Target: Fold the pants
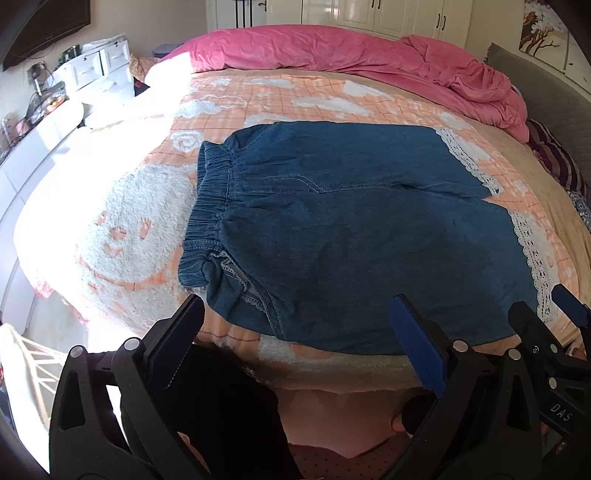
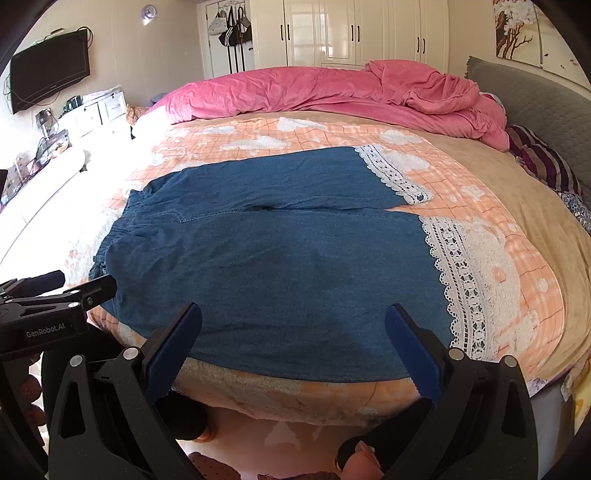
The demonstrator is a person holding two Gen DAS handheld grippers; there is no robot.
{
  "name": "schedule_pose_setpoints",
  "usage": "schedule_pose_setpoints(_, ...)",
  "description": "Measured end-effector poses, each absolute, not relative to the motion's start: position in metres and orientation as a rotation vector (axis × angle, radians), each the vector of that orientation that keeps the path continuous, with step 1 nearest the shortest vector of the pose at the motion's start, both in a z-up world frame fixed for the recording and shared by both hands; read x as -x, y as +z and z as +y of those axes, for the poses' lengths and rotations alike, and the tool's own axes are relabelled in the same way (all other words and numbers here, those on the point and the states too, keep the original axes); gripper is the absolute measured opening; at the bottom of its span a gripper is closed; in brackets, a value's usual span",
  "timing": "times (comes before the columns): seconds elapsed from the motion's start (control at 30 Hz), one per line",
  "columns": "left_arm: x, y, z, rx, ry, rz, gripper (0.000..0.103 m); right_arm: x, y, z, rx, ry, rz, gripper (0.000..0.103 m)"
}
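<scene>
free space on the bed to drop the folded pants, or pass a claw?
Free: blanket strip between the pants and the pink duvet; tan stretch right of the lace hems, toward the headboard; smiley patch left of the waistband. Crowded: near edge, where both open claws hover, left, right.

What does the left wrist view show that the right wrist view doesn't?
Only the left wrist view shows the elastic waistband close up, with the inside seam at its near corner. Only the right wrist view shows the wall clock and hanging bags. Both show the denim pants flat on the bed blanket, lace hems to the right, and both hand-held grippers open, holding nothing.
</scene>
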State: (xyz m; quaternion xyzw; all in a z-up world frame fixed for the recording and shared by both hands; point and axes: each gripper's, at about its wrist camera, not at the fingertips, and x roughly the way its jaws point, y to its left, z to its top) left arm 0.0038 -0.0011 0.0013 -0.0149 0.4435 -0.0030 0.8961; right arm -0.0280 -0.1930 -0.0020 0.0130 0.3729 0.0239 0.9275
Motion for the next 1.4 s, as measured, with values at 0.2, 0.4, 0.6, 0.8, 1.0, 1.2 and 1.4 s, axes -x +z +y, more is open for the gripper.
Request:
schedule_pose_setpoints(0.2,-0.0027,0.0022,-0.0008,0.032,-0.008,0.916,0.094,0.0286,-0.0021,-0.1915,-0.023,0.049,0.763,0.099)
schedule_pose_setpoints(0.4,-0.0031,0.0022,-0.0023,0.029,-0.007,0.919,0.094,0.0285,-0.0022,-0.1914,-0.023,0.047,0.763,0.099)
schedule_pose_setpoints(0.6,-0.0027,0.0022,-0.0025,0.028,-0.005,0.916,0.094,0.0286,-0.0018,-0.1905,-0.019,0.049,0.762,0.099)
schedule_pose_setpoints(0.8,-0.0025,0.0023,-0.0023,0.027,-0.004,0.916,0.094,0.0297,-0.0014,-0.1904,-0.019,0.05,0.757,0.099)
schedule_pose_setpoints(1.0,-0.0023,0.0029,-0.0016,0.026,-0.002,0.916,0.094,0.0296,-0.0009,-0.1908,-0.02,0.052,0.759,0.099)
schedule_pose_setpoints(1.2,-0.0014,0.0041,-0.001,0.026,-0.002,0.912,0.094,0.028,0.0005,-0.1902,-0.015,0.052,0.754,0.099)
schedule_pose_setpoints(1.4,-0.0072,0.0023,0.0017,0.031,-0.002,0.922,0.094,0.0217,-0.0006,-0.1843,-0.008,0.067,0.763,0.099)
